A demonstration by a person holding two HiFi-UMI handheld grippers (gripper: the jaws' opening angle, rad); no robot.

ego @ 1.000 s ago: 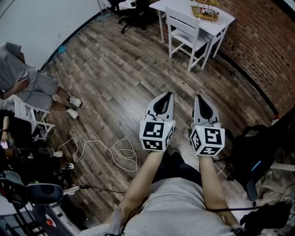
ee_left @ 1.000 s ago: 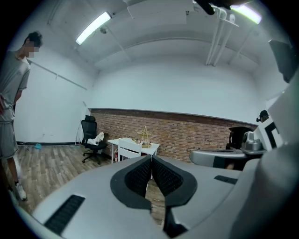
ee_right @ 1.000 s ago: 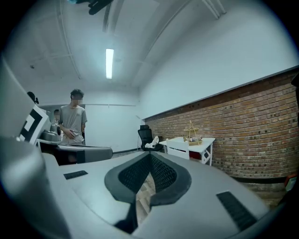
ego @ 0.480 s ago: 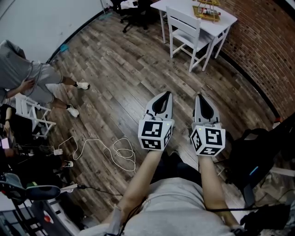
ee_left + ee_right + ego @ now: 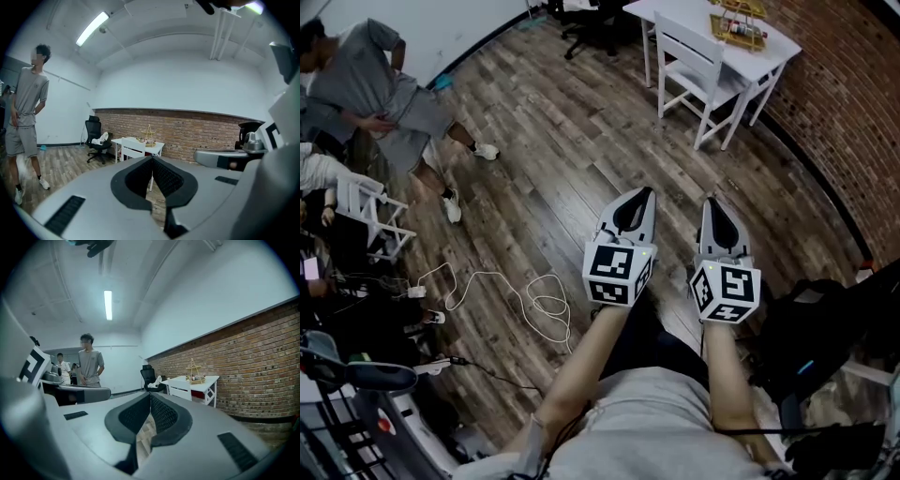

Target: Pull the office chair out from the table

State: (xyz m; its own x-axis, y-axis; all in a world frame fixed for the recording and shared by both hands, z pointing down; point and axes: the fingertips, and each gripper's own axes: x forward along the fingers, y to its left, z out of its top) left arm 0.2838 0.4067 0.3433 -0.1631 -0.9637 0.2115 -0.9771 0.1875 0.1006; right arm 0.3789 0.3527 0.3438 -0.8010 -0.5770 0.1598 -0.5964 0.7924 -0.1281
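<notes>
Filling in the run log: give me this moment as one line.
left gripper: shut, empty | right gripper: shut, empty | office chair: by table, far ahead, untouched

- office chair [image 5: 92,127]: black.
- bench [image 5: 778,39], side chair [image 5: 698,66]: white.
- wall [image 5: 853,103]: red-brown brick.
- floor [image 5: 553,141]: grey-brown wood planks.
- left gripper [image 5: 643,192], right gripper [image 5: 710,201]: grey, with black-and-white marker cubes.

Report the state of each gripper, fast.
Left gripper: closed, holding nothing.
Right gripper: closed, holding nothing.
</notes>
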